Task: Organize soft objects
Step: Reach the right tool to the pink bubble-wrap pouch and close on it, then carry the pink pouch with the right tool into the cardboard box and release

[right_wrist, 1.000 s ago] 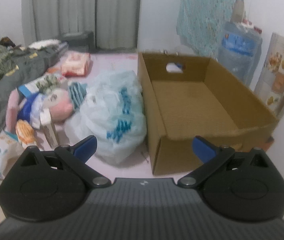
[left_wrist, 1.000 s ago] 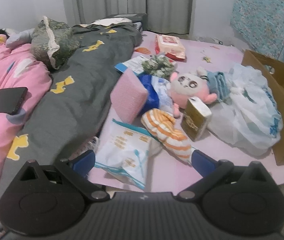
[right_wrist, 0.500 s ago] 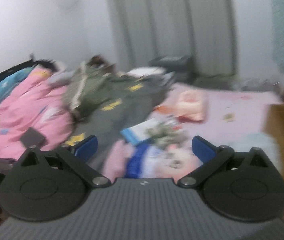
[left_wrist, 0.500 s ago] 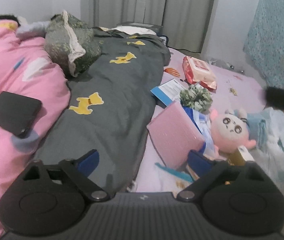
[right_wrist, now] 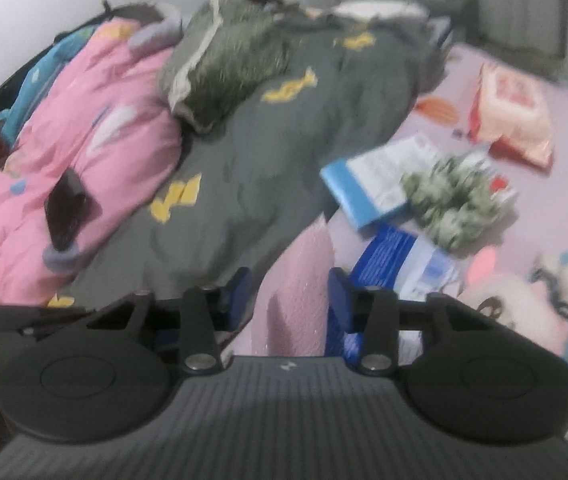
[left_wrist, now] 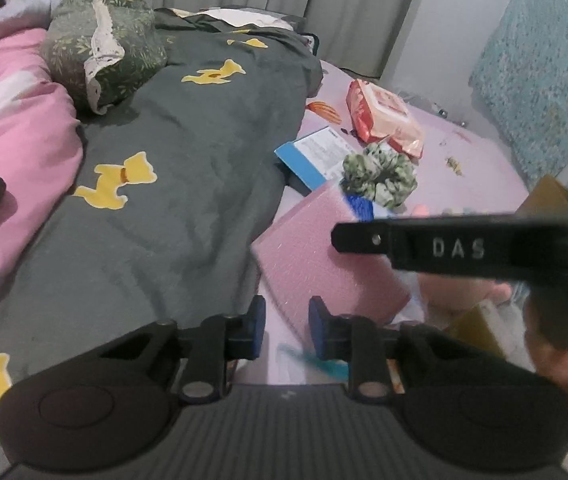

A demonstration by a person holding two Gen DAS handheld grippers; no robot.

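One pink foam pad lies tilted on the bed's pink sheet, beside one dark grey blanket. The right gripper has the pad's edge between its closing jaws, though blur hides any contact. The left gripper hovers at the pad's near corner, jaws closing on nothing. Nearby lie one green scrunchie, one plush doll, one orange wipes pack and one black phone.

My left gripper was closing, nothing between its pads, just short of the pink foam pad; green scrunchie lay beyond.
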